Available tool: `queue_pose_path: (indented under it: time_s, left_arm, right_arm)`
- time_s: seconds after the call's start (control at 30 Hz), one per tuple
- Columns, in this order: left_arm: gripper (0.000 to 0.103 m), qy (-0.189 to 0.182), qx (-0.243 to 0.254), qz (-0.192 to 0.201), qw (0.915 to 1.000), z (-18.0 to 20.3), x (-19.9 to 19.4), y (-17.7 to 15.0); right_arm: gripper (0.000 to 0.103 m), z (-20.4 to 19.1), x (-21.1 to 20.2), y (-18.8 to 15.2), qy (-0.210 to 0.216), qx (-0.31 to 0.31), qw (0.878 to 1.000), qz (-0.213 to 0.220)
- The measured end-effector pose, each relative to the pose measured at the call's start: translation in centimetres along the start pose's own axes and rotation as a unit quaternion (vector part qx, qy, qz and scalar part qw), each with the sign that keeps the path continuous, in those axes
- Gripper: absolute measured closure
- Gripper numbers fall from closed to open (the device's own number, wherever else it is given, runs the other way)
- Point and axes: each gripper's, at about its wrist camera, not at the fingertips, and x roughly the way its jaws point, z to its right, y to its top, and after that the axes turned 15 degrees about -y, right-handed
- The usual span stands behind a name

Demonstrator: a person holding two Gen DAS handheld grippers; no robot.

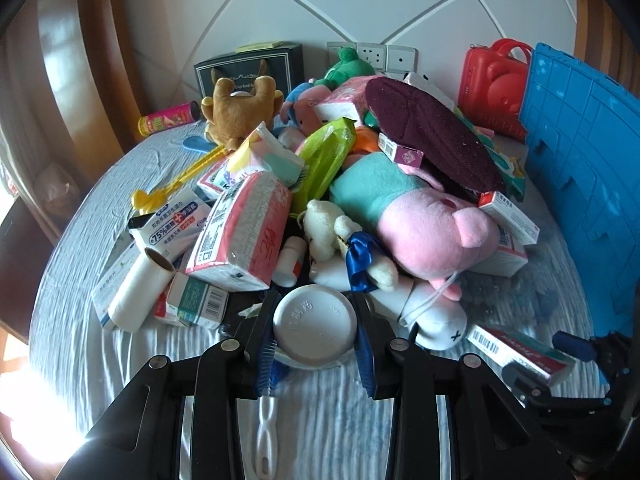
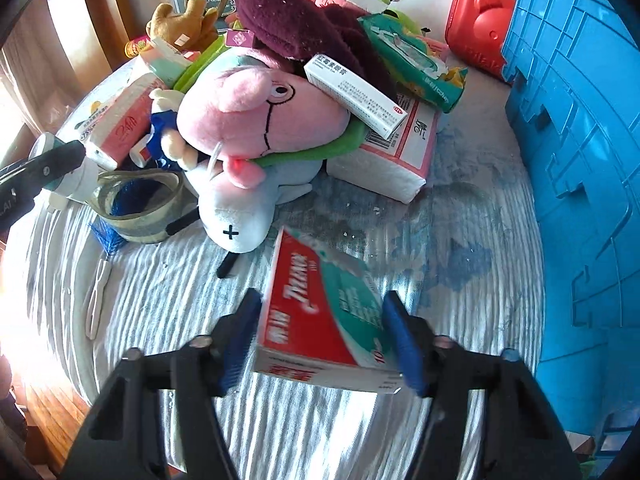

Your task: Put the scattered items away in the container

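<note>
We log one blue ribbed plastic container (image 2: 580, 160) standing at the right edge of the counter (image 2: 460, 216), its inside hidden from us, well apart from the heap of soft plush toys (image 1: 420, 216), tissue packs and cardboard boxes. Our left gripper (image 1: 316, 330) is clamped on a round white bottle (image 1: 315, 326), seen bottom-on, above the crinkled pale cloth. Our right gripper (image 2: 326, 336) is clamped on a flat red-and-green cardboard box (image 2: 324, 312), held clear of the cloth near the container's wall.
</note>
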Motion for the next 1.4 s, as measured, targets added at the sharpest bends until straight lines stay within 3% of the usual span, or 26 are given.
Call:
queue_pose_path:
  time_s: [0.13,0.27,0.3,0.43,0.77,0.83,0.87,0.97,1.2,1.27,1.33,1.4]
  left_arm:
    - [0.069,0.003,-0.001,0.004,1.0000,-0.2,-0.9,-0.2]
    - [0.069,0.001,-0.004,-0.009,0.9999,-0.4,-0.5,-1.1]
    - [0.069,0.000,-0.005,-0.014,0.9999,-0.4,-0.3,-1.4]
    - [0.069,-0.008,-0.003,-0.032,0.9994,0.0,0.8,-2.4]
    - [0.069,-0.020,0.014,-0.061,0.9978,1.5,2.6,-4.5]
    - [0.069,-0.017,0.014,-0.065,0.9977,1.4,2.8,-4.6]
    - [0.069,-0.016,0.013,-0.065,0.9977,1.3,2.8,-4.7]
    - [0.069,-0.015,0.011,-0.063,0.9979,1.1,2.6,-4.7]
    - [0.069,-0.013,0.008,-0.055,0.9984,0.7,1.9,-4.4]
    - [0.069,-0.013,0.007,-0.055,0.9984,0.5,1.8,-4.4]
    - [0.069,-0.013,0.006,-0.054,0.9984,0.4,1.7,-4.4]
    - [0.069,-0.013,0.004,-0.055,0.9984,0.2,1.7,-4.5]
  right_arm:
    - [0.060,0.7,0.5,-0.3,0.006,-0.006,1.000,-0.014]
    - [0.059,1.5,1.1,-2.6,0.028,0.012,0.999,-0.042]
    - [0.057,1.6,1.3,-3.0,0.031,0.017,0.998,-0.049]
    - [0.030,1.7,2.6,-3.5,0.027,0.024,0.997,-0.073]
    - [0.023,0.5,5.6,-3.3,0.031,0.033,0.994,-0.104]
    - [0.030,-0.2,5.7,-3.4,0.018,0.017,0.994,-0.103]
    - [0.042,-0.6,5.7,-3.4,0.005,0.006,0.995,-0.100]
    - [0.065,-1.2,5.2,-3.4,-0.004,-0.008,0.996,-0.089]
    - [0.064,-1.7,4.6,-3.3,-0.010,-0.023,0.997,-0.078]
    - [0.051,-1.7,3.9,-3.2,-0.011,-0.025,0.998,-0.065]
    - [0.051,-1.6,3.7,-3.3,-0.011,-0.026,0.997,-0.066]
    - [0.070,-1.6,3.6,-3.5,-0.011,-0.027,0.997,-0.072]
